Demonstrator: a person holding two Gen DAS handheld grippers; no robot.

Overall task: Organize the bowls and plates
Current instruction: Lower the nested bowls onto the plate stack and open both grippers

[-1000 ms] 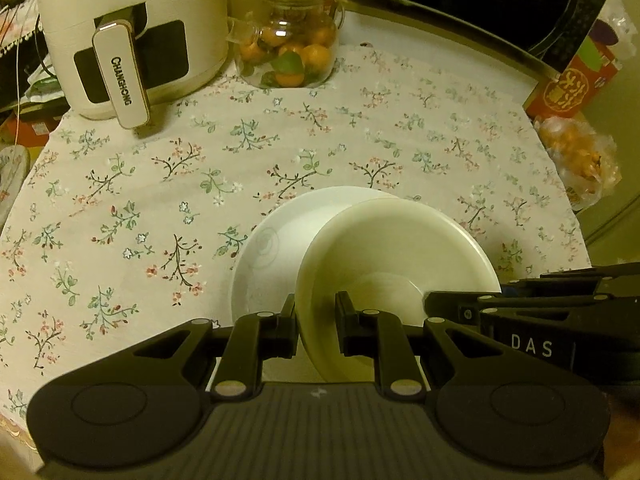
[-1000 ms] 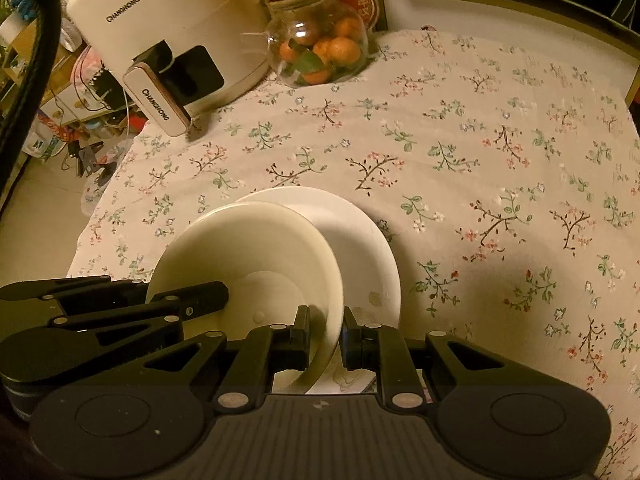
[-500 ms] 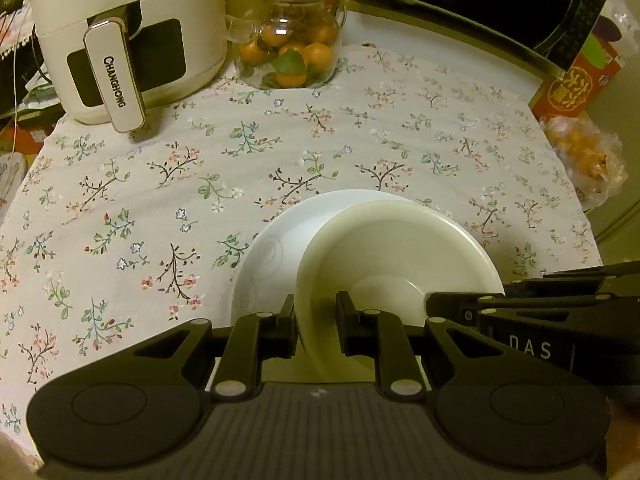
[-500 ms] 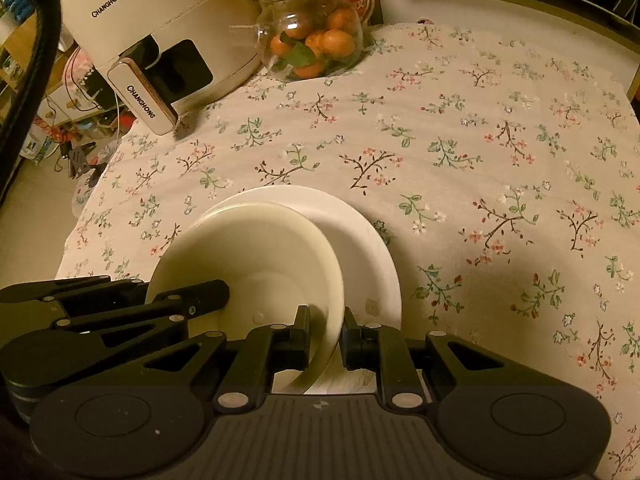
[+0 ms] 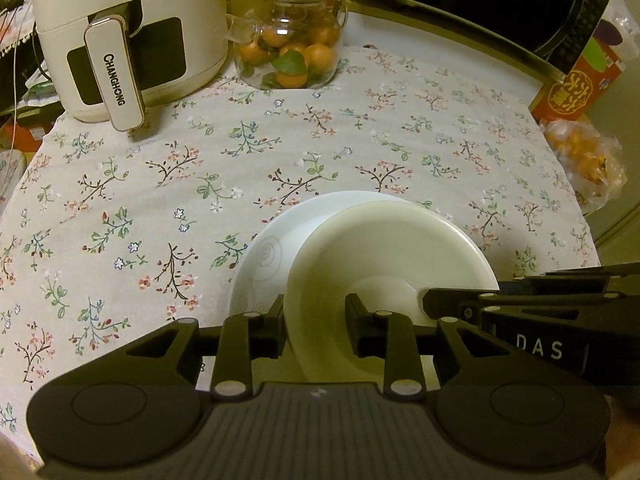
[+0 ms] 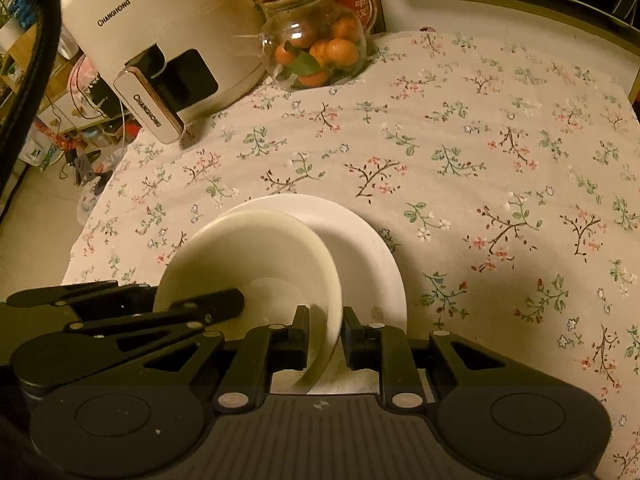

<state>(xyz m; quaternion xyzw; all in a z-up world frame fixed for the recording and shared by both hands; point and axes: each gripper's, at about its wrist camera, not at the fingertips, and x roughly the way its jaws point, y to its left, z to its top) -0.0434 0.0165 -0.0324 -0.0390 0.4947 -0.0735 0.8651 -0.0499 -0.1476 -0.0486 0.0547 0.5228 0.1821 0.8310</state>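
Left wrist view: left tool (image 5: pixel 314 328) straddles the near rim of the cream bowl (image 5: pixel 384 248), jaws opening, pads clear of the wall. Right tool (image 6: pixel 326 334) likewise opening astride the opposite rim. Bowl sits tilted inside the white plate (image 5: pixel 264 256) on the floral worktop (image 5: pixel 120 200). Risk: uneven release lets the bowl rock or skid off-centre. Air fryer (image 5: pixel 132 32) and fruit jar (image 5: pixel 290 48) stand well apart, nothing obstructing.
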